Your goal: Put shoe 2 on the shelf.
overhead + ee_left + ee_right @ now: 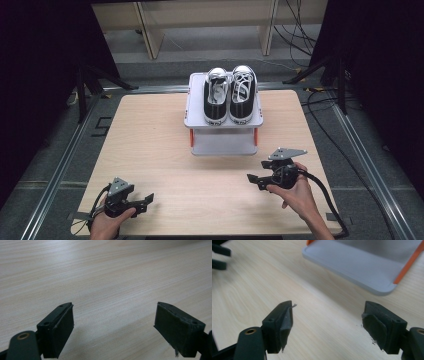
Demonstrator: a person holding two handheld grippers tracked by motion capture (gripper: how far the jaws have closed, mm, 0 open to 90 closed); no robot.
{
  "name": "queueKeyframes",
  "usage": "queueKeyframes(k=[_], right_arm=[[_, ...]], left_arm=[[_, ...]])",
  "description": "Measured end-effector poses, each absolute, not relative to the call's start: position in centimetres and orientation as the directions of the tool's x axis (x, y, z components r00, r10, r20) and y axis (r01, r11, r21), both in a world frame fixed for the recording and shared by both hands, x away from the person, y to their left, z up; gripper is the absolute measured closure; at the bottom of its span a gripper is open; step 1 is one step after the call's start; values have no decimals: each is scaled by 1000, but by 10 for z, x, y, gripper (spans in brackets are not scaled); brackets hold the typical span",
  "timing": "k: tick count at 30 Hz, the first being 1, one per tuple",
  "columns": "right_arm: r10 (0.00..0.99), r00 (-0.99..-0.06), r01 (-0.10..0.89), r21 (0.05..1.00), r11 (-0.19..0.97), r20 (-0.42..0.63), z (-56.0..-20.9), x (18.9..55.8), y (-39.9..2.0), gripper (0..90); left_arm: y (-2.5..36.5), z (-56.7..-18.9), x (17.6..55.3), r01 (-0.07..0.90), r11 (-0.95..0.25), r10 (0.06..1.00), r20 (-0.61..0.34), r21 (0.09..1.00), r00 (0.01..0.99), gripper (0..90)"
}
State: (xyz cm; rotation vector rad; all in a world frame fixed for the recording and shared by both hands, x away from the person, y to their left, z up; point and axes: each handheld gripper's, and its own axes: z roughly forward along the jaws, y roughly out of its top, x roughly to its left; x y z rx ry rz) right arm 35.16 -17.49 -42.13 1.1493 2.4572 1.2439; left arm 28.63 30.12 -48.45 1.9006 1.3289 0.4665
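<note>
A pair of black canvas sneakers with white toes and laces, the left shoe and the right shoe, stands side by side on the top shelf of a small grey rack at the far middle of the table. My left gripper rests low at the near left, held by a hand, and its jaws stand open over bare wood. My right gripper is at the near right, in front of the rack. It is open with nothing between its jaws, which point toward the rack's lower shelf.
The rack has orange posts between its two shelves, and nothing lies on the lower one. The light wooden table spreads wide between the grippers and the rack. Dark curtains, stands and cables surround the table. The left gripper's jaws appear blurred in the right gripper view's top-left corner.
</note>
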Motion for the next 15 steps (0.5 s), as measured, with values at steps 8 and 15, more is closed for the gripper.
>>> queueKeyframes(k=[8, 15], right_arm=[[710, -673, 575, 750, 326, 208, -444, 342, -184, 258], [693, -688, 576, 743, 341, 215, -460, 326, -181, 184]], left_arm=[[302, -483, 286, 636, -186, 914, -107, 749, 392, 153], [301, -485, 287, 637, -183, 911, -115, 749, 396, 153]])
